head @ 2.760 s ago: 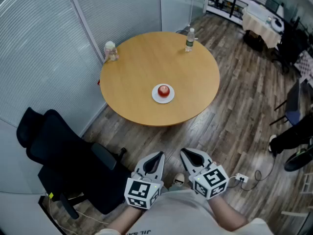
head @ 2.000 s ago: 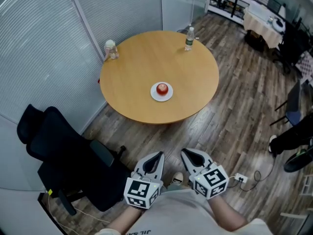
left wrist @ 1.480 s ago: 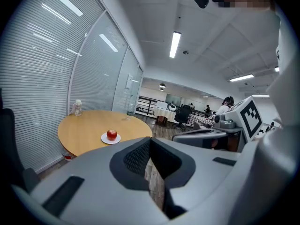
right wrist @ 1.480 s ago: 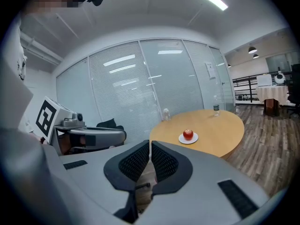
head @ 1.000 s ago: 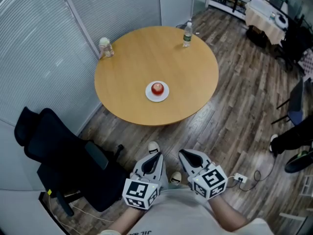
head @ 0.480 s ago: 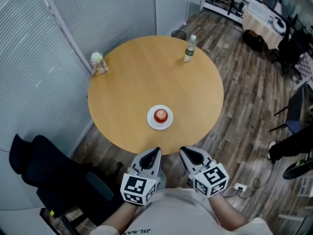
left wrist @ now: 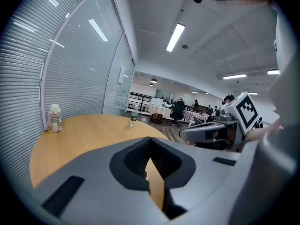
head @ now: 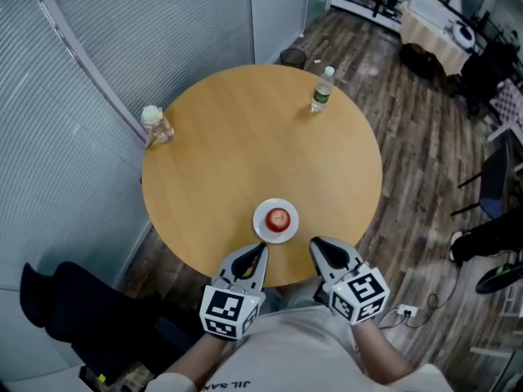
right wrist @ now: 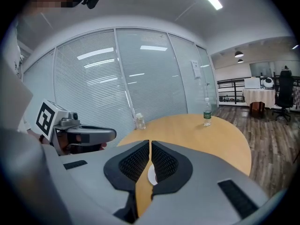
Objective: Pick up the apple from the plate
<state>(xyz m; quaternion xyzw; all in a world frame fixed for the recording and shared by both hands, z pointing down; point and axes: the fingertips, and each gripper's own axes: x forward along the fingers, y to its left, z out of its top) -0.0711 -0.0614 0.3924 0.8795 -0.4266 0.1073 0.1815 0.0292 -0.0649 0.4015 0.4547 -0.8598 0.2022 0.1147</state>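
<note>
I hold both grippers side by side at the near edge of the round table, forearms parallel. Each is tipped slightly downward and points across the tabletop.

The left gripper has its jaws pressed together with nothing between them. The right gripper also has its jaws closed against each other and carries nothing.

The apple sits in the middle of the white plate. The plate lies close to the table's near edge, just ahead of the two grippers and between them. Neither gripper touches the plate or the fruit.

A clear bottle with a green label stands upright near the far right edge. A lidded clear jar stands at the left edge; I cannot make out its contents.
</note>
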